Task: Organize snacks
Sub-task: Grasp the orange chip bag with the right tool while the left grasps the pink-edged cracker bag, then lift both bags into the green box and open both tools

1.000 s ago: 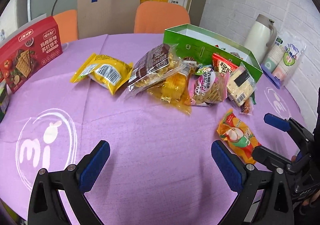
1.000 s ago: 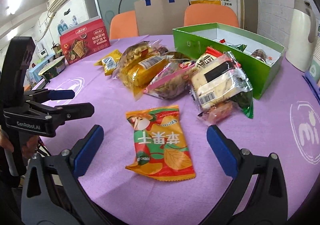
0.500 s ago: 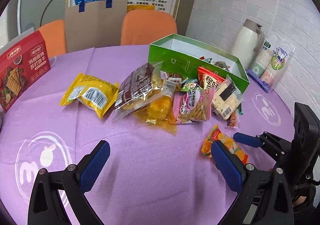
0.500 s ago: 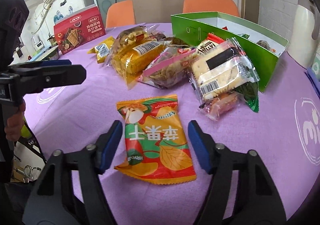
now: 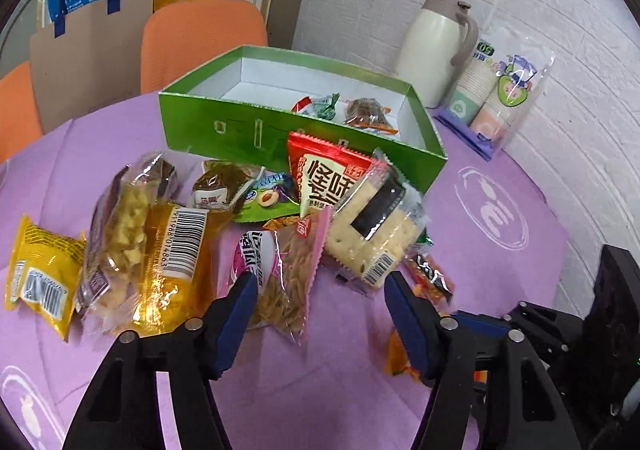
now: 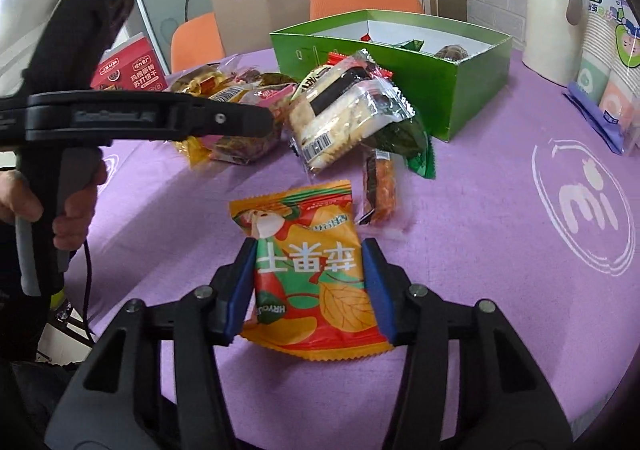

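An orange snack packet [image 6: 312,262] lies on the purple tablecloth [image 6: 480,250], and my right gripper [image 6: 310,286] has its blue pads against both sides of it. A pile of snack packs sits beyond: a cracker pack [image 6: 340,118], a pink noodle-snack pack [image 5: 288,270], a red packet [image 5: 324,178], a clear yellow pack [image 5: 176,262]. The green open box [image 5: 304,130] holds a few snacks. My left gripper [image 5: 320,314] is open and empty, just in front of the pink pack and cracker pack [image 5: 376,226].
A cream thermos [image 5: 436,50] and a sleeve of paper cups [image 5: 496,98] stand at the right by the brick wall. A yellow packet [image 5: 40,278] lies far left. Orange chairs [image 5: 200,38] and a paper bag [image 5: 88,58] stand behind the table. A red box [image 6: 128,70] sits at the left.
My right gripper has narrowed from wide open to closing on the orange packet. My left gripper has moved forward and right toward the snack pile, its jaws narrower than before.
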Action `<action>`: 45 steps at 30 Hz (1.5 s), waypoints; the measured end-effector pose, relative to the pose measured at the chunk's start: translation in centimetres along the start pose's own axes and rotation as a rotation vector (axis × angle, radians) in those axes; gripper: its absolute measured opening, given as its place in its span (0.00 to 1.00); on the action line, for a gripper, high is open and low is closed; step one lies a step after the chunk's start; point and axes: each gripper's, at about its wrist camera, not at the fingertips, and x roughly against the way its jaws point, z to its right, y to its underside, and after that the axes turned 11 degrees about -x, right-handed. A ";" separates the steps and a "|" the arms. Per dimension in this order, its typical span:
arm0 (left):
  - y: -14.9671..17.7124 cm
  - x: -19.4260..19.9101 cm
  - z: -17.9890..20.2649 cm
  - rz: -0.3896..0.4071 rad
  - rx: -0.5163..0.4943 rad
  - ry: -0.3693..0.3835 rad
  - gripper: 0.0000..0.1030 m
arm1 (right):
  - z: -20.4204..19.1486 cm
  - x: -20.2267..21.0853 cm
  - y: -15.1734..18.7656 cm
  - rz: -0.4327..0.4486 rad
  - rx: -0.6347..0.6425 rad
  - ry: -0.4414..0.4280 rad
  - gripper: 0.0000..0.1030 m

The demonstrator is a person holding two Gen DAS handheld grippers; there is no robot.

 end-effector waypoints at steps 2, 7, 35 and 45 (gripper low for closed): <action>0.2 -1.3 -0.8 -0.021 0.053 0.001 0.62 | -0.1 0.1 0.0 -0.002 0.003 0.003 0.54; 1.4 -1.0 -1.5 -0.003 0.090 0.017 0.62 | -0.6 -0.3 0.0 -0.014 0.039 0.008 0.59; -0.1 6.0 -0.7 0.142 0.028 0.066 0.17 | -2.9 5.3 -3.6 0.138 0.069 -0.081 0.43; -2.1 5.7 -0.8 0.134 -0.020 0.060 0.12 | -0.4 5.6 -6.7 0.208 0.017 -0.041 0.43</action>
